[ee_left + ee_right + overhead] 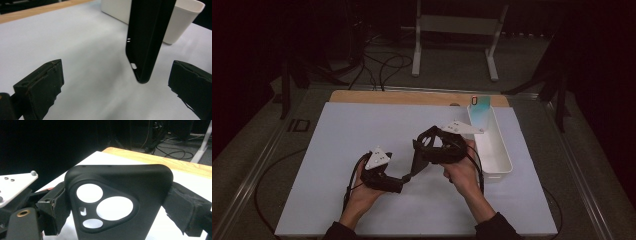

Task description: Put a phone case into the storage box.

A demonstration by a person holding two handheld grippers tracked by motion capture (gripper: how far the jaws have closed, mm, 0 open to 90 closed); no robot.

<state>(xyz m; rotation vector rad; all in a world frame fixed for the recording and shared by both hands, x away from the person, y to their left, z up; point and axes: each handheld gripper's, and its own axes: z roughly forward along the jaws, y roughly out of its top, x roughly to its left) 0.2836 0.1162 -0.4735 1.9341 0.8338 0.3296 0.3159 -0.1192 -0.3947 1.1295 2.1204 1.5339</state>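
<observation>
Clamping the phone case [117, 205], right hand-held gripper [424, 152] tilts leftward.

Matt black rubbery phone case [117, 202], glossy white plastic bin [492, 145], wooden table edge [412, 97].

Dim room: a white table [337, 150] with a wooden far edge, grey floor [452, 65] strewn with cables [382, 65], a white stand [454, 25] behind.
</observation>
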